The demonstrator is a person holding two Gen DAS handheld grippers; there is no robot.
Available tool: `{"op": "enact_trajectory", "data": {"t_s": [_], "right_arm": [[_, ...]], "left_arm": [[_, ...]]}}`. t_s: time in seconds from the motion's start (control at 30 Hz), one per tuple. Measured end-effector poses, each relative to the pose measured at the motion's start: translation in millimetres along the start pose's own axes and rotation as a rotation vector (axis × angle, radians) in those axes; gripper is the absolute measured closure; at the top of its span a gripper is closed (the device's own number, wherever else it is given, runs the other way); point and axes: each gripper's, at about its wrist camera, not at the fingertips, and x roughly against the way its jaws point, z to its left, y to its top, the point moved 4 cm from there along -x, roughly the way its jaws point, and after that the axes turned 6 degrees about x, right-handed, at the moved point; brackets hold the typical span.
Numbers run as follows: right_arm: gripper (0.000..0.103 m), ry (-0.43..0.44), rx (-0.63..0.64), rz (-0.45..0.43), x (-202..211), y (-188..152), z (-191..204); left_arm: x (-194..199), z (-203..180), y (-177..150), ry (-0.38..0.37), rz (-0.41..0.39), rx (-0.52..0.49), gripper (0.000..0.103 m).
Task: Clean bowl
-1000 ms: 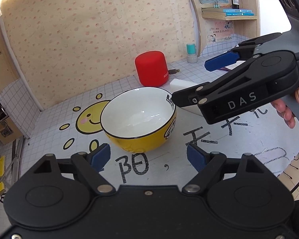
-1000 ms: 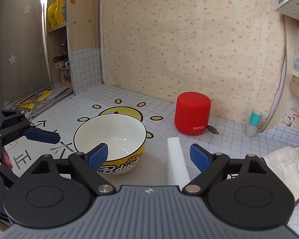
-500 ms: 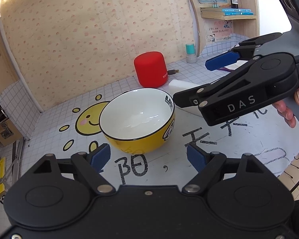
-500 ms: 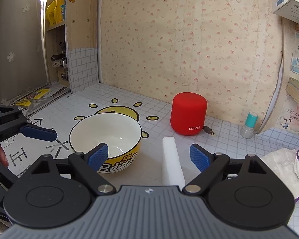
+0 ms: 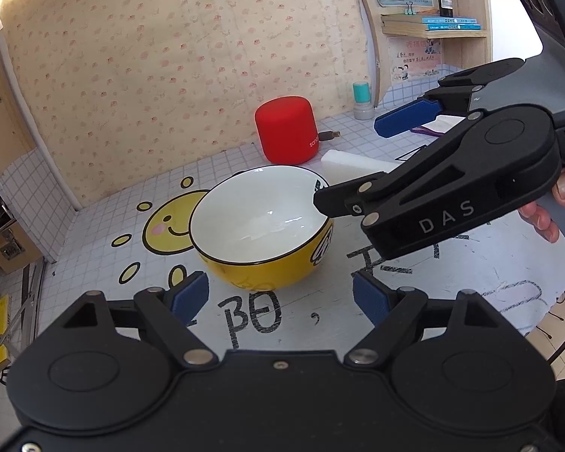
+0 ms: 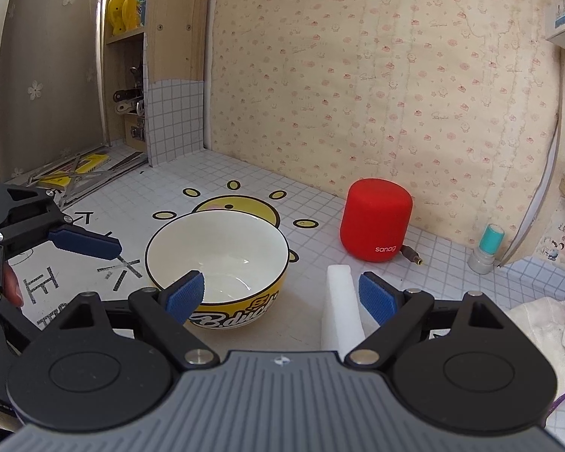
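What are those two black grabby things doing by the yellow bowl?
A person holds a gripper in each hand, ready to clean the yellow bowl with the white inside on the tiled table. The left gripper and right gripper are both open and empty. The white sponge block lies untouched beside the bowl.

We seem to be in a home corner, likely a child's study nook. Pink-patterned wallpaper backs a desk covered in white grid film with a smiling sun sticker and handwritten marks. A wooden shelf holds books and a small bottle above cartoon posters, and a red speaker stands by the wall.
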Motion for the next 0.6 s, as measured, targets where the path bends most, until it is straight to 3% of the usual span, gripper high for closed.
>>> {"op": "enact_trajectory", "data": {"t_s": [0.6], "right_arm": [[0.013,-0.006,-0.004,0.017,-0.9,-3.2,0.3]], "left_arm": [[-1.9,1.9,-0.8,-0.008,0.012,0.008,0.018]]}}
